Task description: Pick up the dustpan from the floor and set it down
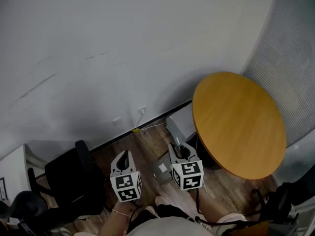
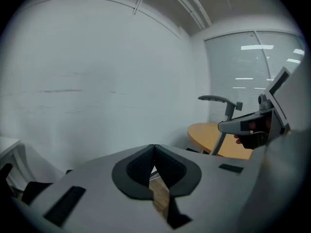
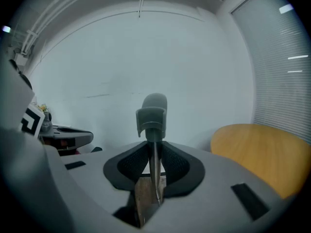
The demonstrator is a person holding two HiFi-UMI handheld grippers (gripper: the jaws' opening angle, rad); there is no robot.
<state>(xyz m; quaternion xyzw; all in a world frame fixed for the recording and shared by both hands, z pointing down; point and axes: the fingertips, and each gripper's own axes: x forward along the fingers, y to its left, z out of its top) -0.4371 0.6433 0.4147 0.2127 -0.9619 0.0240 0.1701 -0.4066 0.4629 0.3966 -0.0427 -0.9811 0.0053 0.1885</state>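
Far left, a black chair [image 1: 74, 178] sits by the wall. Next along, the left tool [image 1: 124, 160] [image 2: 154, 152] is held above the wood floor [image 1: 147, 146], its jaws pressed together with nothing between them. Just beside it is the right tool [image 1: 181, 152] [image 3: 153, 147], pinching the dustpan [image 3: 152, 118] by its slim grey handle. The handle runs straight up between the pads, and its rounded top end pokes out past the tips. The pan end can't be made out. On the right stands the round wooden table [image 1: 236, 122], near that tool.
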